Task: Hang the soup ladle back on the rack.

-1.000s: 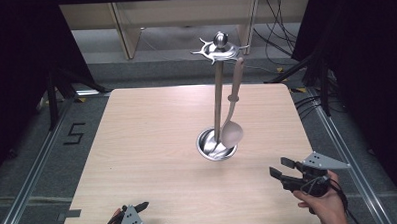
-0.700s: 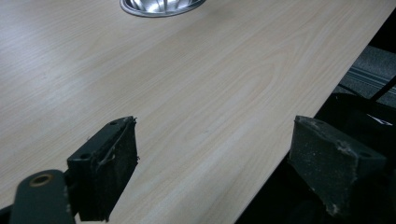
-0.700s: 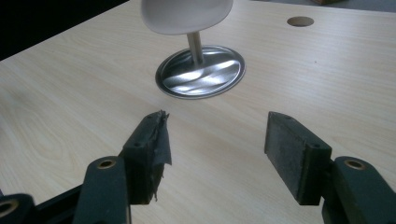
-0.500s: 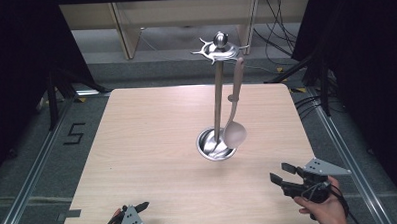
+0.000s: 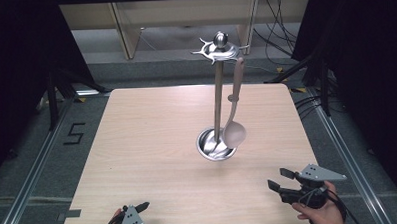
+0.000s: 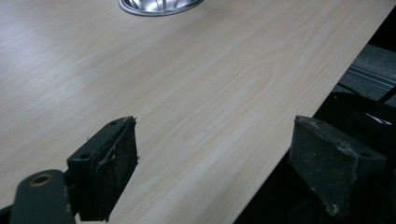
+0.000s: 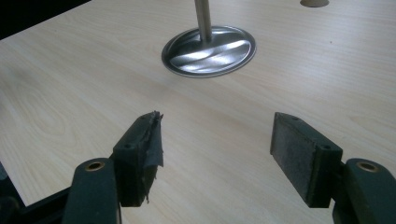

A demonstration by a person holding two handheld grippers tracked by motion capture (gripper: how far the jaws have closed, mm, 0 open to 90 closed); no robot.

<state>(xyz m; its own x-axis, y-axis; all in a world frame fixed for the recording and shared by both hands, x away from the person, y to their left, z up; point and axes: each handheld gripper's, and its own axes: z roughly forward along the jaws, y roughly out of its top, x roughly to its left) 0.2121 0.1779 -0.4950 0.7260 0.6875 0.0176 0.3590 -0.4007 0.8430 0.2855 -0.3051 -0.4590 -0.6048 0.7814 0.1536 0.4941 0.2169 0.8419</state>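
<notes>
Right gripper (image 5: pixel 284 180): black body, two black jaws w/ flat rectangular pads; grey three-cornered plate on top w/ small dark holes; thin black cable looping by the hand (image 5: pixel 321 214). In the right gripper view, pads (image 7: pixel 301 154) are dark, gritty, scuffed; left pad's facing is frayed and peeling at the tip; round brass-rimmed screw holes in both jaw arms.

Left gripper (image 5: pixel 151 216): black jaws, grey plate w/ dark dots, black cable. Up close its pads (image 6: pixel 105 170) are worn, edges chipped, pale specks; one brass-rimmed hole.
</notes>
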